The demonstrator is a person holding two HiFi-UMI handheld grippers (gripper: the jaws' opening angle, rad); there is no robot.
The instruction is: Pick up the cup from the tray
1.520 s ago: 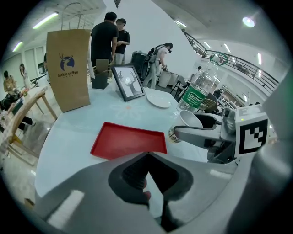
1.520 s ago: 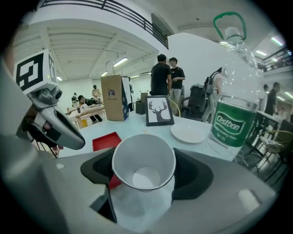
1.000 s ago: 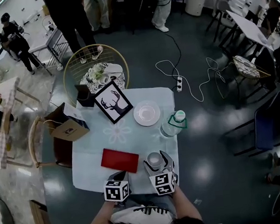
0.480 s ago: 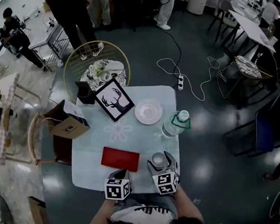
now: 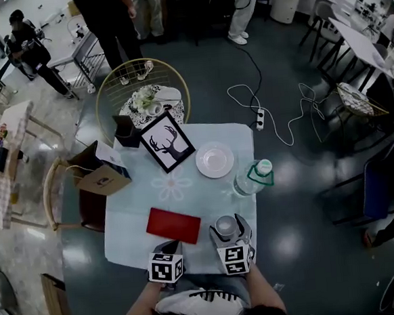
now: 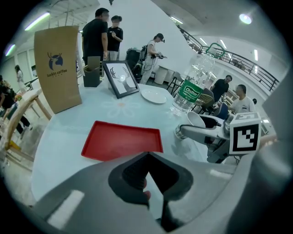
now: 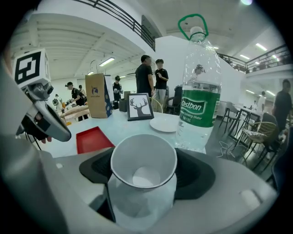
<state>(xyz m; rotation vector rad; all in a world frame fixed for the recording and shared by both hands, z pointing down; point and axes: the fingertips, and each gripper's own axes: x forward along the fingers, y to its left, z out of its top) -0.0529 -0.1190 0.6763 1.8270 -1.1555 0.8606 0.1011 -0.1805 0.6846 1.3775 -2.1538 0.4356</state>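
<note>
Clamping the empty cup (image 7: 143, 169), the right gripper (image 5: 228, 227) sits beside the bare tray (image 5: 173, 225).

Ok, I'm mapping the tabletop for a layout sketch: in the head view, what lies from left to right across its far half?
paper bag → deer picture frame → white plate → water bottle

I count one white paper cup (image 5: 225, 224), one red flat tray (image 5: 173, 225), one white round plate (image 5: 215, 160), one clear plastic bottle (image 5: 251, 178), one framed picture (image 5: 168, 142).
</note>
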